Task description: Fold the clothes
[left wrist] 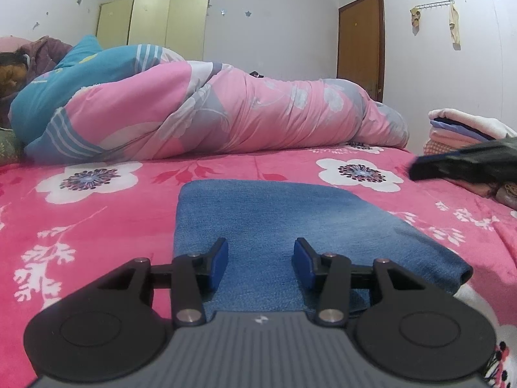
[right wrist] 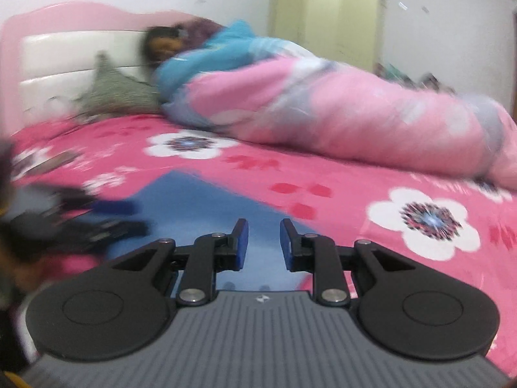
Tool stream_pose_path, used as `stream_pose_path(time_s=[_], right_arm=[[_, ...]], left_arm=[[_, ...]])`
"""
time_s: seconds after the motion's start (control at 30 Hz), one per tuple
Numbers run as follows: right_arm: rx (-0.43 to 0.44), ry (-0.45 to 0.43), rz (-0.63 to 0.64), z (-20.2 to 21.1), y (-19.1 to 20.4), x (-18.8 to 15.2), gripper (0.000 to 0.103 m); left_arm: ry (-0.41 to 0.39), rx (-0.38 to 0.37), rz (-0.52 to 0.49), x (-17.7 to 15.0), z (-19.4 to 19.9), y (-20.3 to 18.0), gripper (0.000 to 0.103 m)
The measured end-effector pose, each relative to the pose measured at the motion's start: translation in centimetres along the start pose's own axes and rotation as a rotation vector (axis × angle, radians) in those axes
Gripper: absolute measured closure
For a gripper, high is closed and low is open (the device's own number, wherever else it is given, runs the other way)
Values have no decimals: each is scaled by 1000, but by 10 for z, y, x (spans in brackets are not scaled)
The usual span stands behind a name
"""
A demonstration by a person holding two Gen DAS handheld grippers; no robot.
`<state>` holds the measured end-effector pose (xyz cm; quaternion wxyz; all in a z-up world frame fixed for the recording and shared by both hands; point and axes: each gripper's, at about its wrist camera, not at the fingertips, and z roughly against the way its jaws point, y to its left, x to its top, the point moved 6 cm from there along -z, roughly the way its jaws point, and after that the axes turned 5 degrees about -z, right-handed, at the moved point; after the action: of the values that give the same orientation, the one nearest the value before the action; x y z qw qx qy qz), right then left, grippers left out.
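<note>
Blue garment [left wrist: 278, 226], denim-like, lies folded into a flat rectangle on the pink flowered bedspread [left wrist: 97, 213], directly ahead of the left gripper [left wrist: 261, 265]. Left jaws stand apart with nothing between the blue pads [left wrist: 221, 263]; cloth only beneath them, contact with it not clear. Right gripper [right wrist: 264, 244] sits over the garment's near right corner, jaws a narrow gap apart and empty; that view is smeared by motion. Each gripper shows at the edge of the other's view, blurred. Outward: a stack of folded clothes [left wrist: 452, 129] at the bedspread's right edge, layers of white, dark, blue and peach. A pink and blue quilt [left wrist: 226, 110] is bunched along the far side, with a person lying at the headboard end. Progress, as a judgement: this piece looks folded or nearly so, with neither gripper holding it; likely left is moving it to the stack. Further unfolded clothes are not visible. No readable brand, label or writing anywhere; only a small pale mark on each gripper body.
</note>
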<state>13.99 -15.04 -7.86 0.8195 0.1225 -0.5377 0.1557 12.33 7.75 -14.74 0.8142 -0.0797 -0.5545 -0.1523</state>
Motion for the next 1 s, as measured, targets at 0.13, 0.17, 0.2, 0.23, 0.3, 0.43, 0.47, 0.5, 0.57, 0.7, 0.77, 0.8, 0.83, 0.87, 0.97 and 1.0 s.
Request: stream_pose_path(time_s=[0.13, 0.17, 0.2, 0.23, 0.3, 0.43, 0.47, 0.5, 0.57, 0.7, 0.77, 0.8, 0.83, 0.87, 0.97, 1.0], right_arm=[[3, 31, -91, -41, -26, 6, 83], [17, 44, -111, -54, -30, 5, 83], [20, 64, -127, -65, -32, 0, 83], [22, 83, -143, -76, -34, -6, 83], [31, 142, -195, -99, -40, -26, 83], [43, 163, -246, -109, -43, -35, 83], [34, 172, -213, -107, -39, -31, 83], [29, 175, -183, -105, -37, -27, 82], [51, 154, -161, -100, -30, -12, 82], [148, 124, -116, -100, 0, 25, 82], [216, 128, -66, -108, 25, 41, 82], [240, 150, -49, -119, 37, 41, 82], [264, 173, -32, -129, 50, 41, 82], [288, 196, -15, -139, 63, 41, 82], [360, 265, 37, -170, 100, 41, 82], [358, 303, 35, -181, 107, 35, 82]], left_arm=[[-3, -8, 10, -1, 0, 1, 57], [-4, -10, 13, -1, 0, 2, 56], [-5, -13, 15, -1, 0, 2, 56], [-5, -15, 18, -1, 0, 3, 56], [-6, -23, 21, -2, 0, 3, 56], [-10, -27, 28, -2, 0, 4, 56], [-10, -28, 31, -2, 0, 5, 56], [-11, -29, 33, -3, 0, 5, 56], [-11, -23, 29, -3, 1, 5, 56], [-11, -11, 27, -4, 4, 3, 55], [-13, -8, 29, -5, 5, 3, 55], [-15, -9, 34, -5, 6, 3, 55], [-17, -11, 39, -6, 6, 4, 55], [-19, -12, 42, -6, 7, 4, 55], [-21, -10, 52, -7, 7, 6, 54], [-19, -7, 62, -8, 6, 7, 53]])
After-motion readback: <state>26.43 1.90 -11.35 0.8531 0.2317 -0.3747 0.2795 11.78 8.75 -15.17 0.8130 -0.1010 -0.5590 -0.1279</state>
